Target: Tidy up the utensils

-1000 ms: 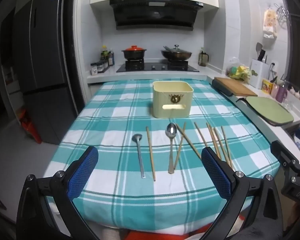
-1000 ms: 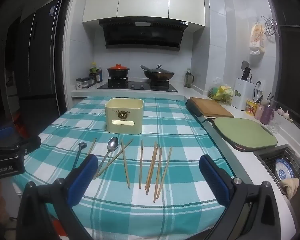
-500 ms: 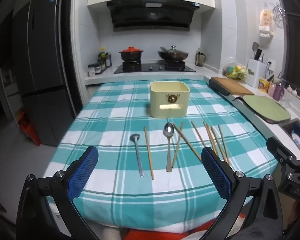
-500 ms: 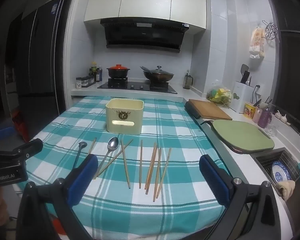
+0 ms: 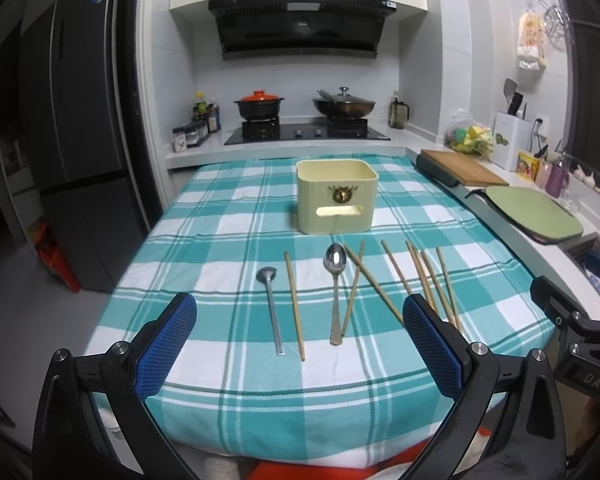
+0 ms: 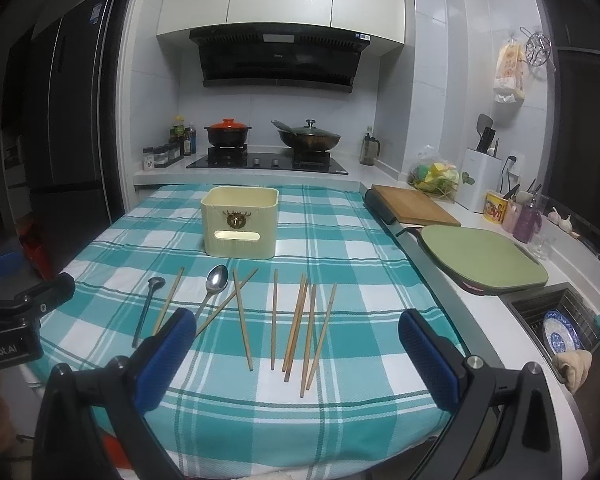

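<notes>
Utensils lie loose on the desk [image 5: 204, 216], all in front of the cream box [image 5: 337, 196], none in it yet. Nearest the box front: big spoon [image 5: 335, 280], bowl end toward the box. Left of it, w/ one chopstick [image 5: 294, 304] between, a small ladle-type spoon [image 5: 271, 308]. Right of the big spoon: two crossed chopsticks [image 6: 236, 304], then a loose bunch of chopsticks [image 6: 304, 332] fanned and partly overlapping.

Left gripper [image 5: 300, 344] and right gripper [image 6: 296, 352] both hover at the near desk edge, well short of the utensils. Jaws on both spread wide, holding nothing.

Looks like the step is the first pick, approx. start of task. To do it well:
- Right side suits the chopstick bunch; left suits the spoons, since each sits closer to that gripper.
- Chopsticks are thin and flat on cloth, so come down steep, jaws straddling across the stick, not along it.
- Grip near the middle so it doesn't tip when lifted.
- The overlapping ones may drag neighbours; take the outermost or top one first.
- Metal spoon handles prob. slip; pinch the handle, not the bowl.
- Drop handle-down into the box opening, clear of its rim.
</notes>
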